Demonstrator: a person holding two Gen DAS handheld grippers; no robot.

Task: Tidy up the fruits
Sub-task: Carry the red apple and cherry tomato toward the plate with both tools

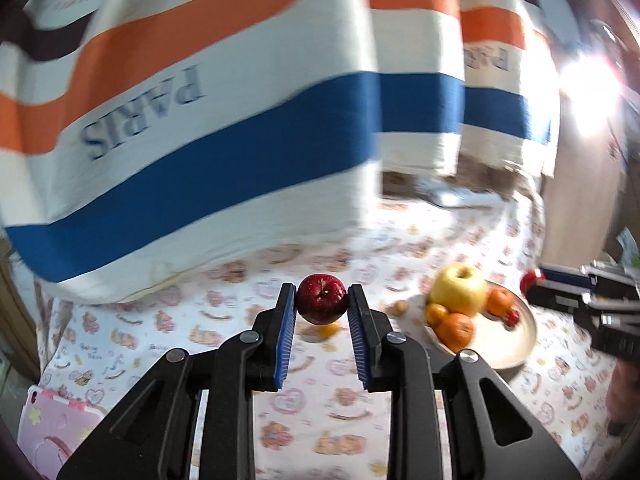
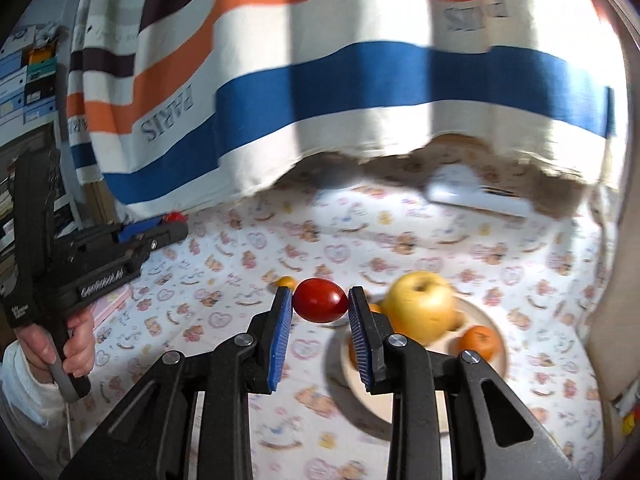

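Overall progress: judged partway, since several fruits sit gathered on one plate while others are not there.
Striped cloth (image 2: pixel 320 80): hangs behind the patterned tablecloth (image 2: pixel 400 240), which carries everything.
Plate (image 2: pixel 502 364): holds a yellow apple (image 2: pixel 420 308) and an orange (image 2: pixel 480 342), with more small oranges and a small red fruit seen from the left wrist.
Left gripper (image 1: pixel 322 300): jaws clamped on a dark red apple (image 1: pixel 321 298), held clear above the cloth, well left of the plate.
Right gripper (image 2: pixel 320 300): jaws pressed on a smooth red fruit (image 2: pixel 320 300), possibly a tomato, the blur leaves it unsure; it hangs near the plate's left rim.
Stray piece (image 2: pixel 286 281): a small orange lies on the cloth outside the plate.
Left to do: both held fruits and the stray one apparently await placing.
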